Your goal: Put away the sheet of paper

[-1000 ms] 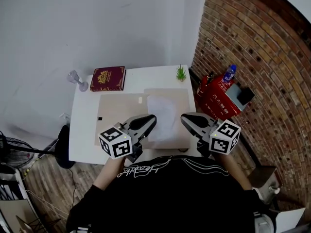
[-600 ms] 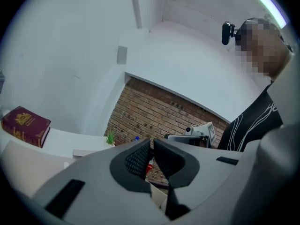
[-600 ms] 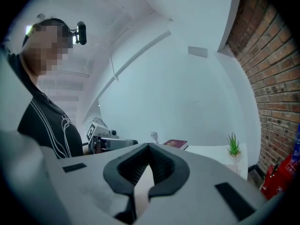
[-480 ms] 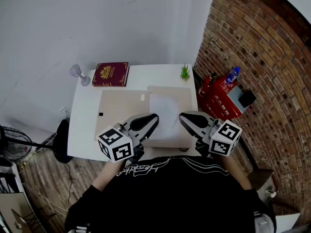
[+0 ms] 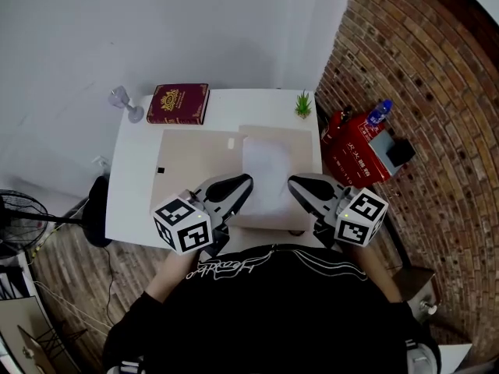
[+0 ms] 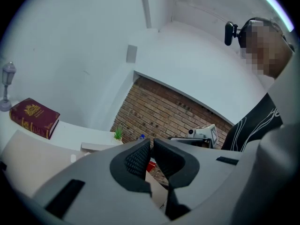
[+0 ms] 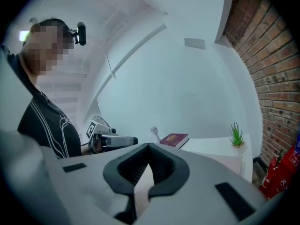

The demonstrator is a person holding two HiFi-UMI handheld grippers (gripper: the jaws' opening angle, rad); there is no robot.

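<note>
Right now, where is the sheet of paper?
In the head view, the paper lies on the tan mat, on the right half of the table, on the near side of the plant.

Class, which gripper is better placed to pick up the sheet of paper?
Left, marginally: the left gripper overlaps the sheet of paper at its edge; the right gripper sits beside it. Both are shut.

Jaws together, the left hand-held gripper [image 6: 151,143] holds nothing.
Beyond its tips, a dark red book [image 6: 33,117] lies on the white desk [image 6: 70,130], with a clear glass [image 6: 6,86] to its left and a small green plant [image 6: 118,133] before the brick wall [image 6: 168,111].
</note>
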